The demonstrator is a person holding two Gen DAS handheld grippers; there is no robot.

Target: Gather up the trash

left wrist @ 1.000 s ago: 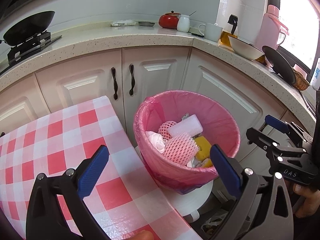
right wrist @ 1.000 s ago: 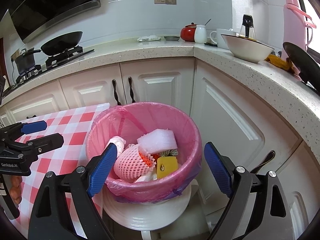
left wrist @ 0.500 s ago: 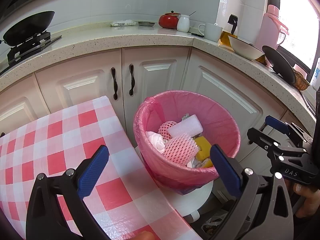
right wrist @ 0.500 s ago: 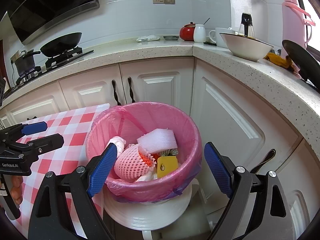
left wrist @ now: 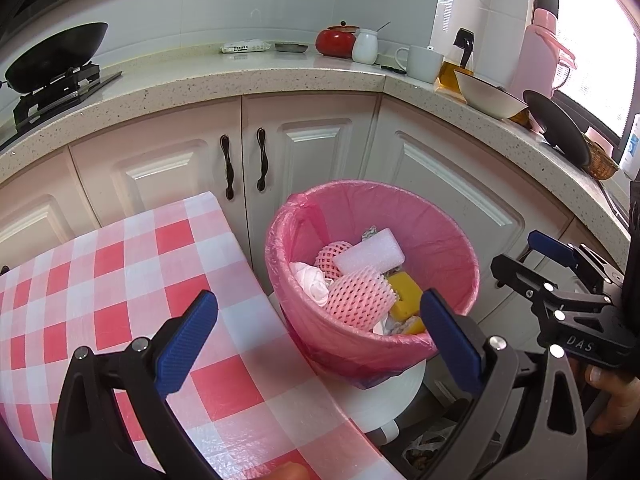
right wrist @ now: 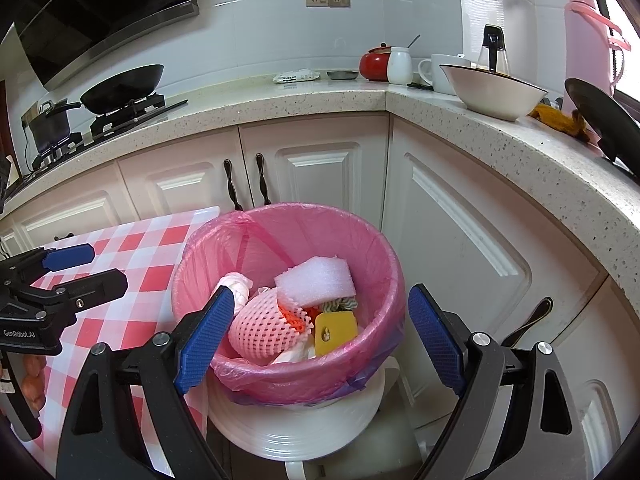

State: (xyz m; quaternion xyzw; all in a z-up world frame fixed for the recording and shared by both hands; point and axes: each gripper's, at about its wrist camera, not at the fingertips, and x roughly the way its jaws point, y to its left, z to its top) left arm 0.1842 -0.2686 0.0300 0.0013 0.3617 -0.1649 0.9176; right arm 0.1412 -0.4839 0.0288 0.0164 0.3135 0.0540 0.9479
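The bin (right wrist: 288, 280) is seen just ahead of and below the right gripper (right wrist: 316, 336) and left gripper (left wrist: 320, 332); both are spread apart, empty.

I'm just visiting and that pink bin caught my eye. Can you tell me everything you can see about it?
The trash bin is round and lined with a thin, glossy pink plastic bag folded over its rim. It stands upright on a white round stool, between the checkered table and the white cabinets. Inside lie pink foam fruit netting, a white foam block, a yellow piece and crumpled white material. Neither tool touches it.
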